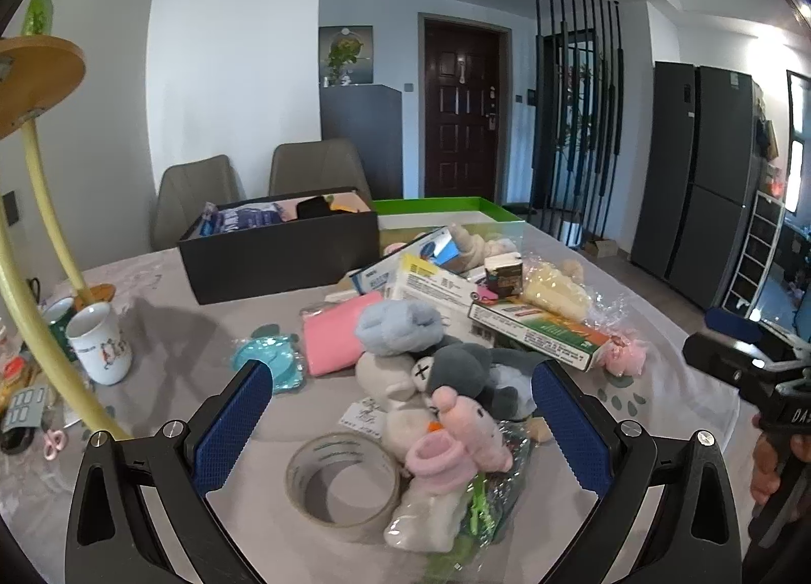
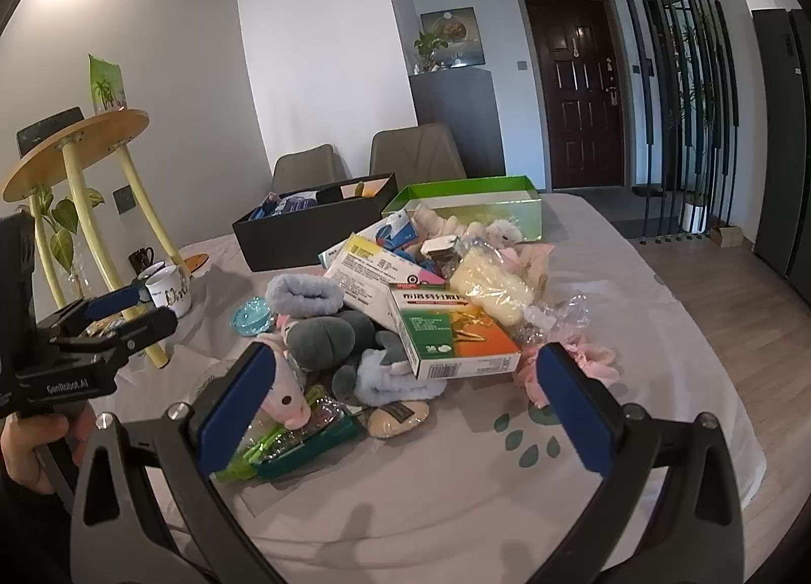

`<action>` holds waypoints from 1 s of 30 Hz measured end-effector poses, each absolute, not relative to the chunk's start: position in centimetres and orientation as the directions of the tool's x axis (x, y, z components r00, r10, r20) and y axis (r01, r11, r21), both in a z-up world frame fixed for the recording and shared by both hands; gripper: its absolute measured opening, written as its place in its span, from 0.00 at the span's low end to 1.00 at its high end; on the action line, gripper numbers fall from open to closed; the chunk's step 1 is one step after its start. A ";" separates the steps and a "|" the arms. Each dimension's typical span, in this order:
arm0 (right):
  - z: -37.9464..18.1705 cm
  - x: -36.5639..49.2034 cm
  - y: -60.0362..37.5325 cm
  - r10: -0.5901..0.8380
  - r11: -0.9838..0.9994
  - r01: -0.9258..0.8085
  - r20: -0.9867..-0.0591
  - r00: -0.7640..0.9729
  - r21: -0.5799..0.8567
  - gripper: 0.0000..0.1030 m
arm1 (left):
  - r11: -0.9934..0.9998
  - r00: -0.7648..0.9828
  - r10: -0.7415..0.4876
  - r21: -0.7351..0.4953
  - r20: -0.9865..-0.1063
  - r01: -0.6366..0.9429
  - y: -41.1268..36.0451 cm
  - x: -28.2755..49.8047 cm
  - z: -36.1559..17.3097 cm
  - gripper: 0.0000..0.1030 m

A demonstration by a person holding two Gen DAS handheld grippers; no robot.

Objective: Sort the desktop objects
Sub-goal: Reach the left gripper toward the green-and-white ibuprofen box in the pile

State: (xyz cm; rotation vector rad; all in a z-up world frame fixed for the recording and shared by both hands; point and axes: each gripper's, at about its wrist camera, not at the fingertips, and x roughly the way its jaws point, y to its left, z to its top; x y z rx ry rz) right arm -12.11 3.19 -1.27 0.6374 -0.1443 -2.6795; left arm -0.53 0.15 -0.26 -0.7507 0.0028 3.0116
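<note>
Left gripper (image 1: 400,411): blue-padded jaws spread wide, nothing clamped; hovering over near edge of pile, tilted down.
Right gripper (image 2: 408,399): blue-padded jaws equally wide, nothing held; hovering over table's near side, right of pile.
Pile: mixed clutter heaped mid-table on grey cloth-covered table (image 2: 456,493).
Near left gripper: clear roll of packing tape (image 1: 344,482) lying flat; pink plush toy (image 1: 458,437) just right of it, resting on crinkled plastic wrap.
Pile centre: grey plush toy (image 1: 474,373) with cross-stitched eye, pale blue fluffy sock roll (image 1: 398,325) touching it above; flat pink cloth pad (image 1: 337,338) left of those.
Boxes in pile: green-and-orange cardboard medicine box (image 2: 456,335) on top, tilted; white-and-yellow carton (image 2: 367,277) behind it.
Right of pile: pale yellow bundle in clear plastic bag (image 2: 494,287).
Left outlier: turquoise round plastic lid (image 1: 271,358), near pile, apart from it.
Bins: dark grey open rectangular box (image 1: 281,254), part filled, behind pile; green-rimmed open box (image 2: 471,201) beside it, right.
Table's left edge: white printed mug (image 1: 99,343), upright, well apart from pile.
</note>
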 end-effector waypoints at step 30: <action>-7.0 -18.3 5.2 -0.491 -0.863 0.346 -0.451 -0.745 0.368 0.91 | -0.974 -0.811 0.211 -0.051 -0.545 -0.219 6.0 -11.3 -2.1 0.99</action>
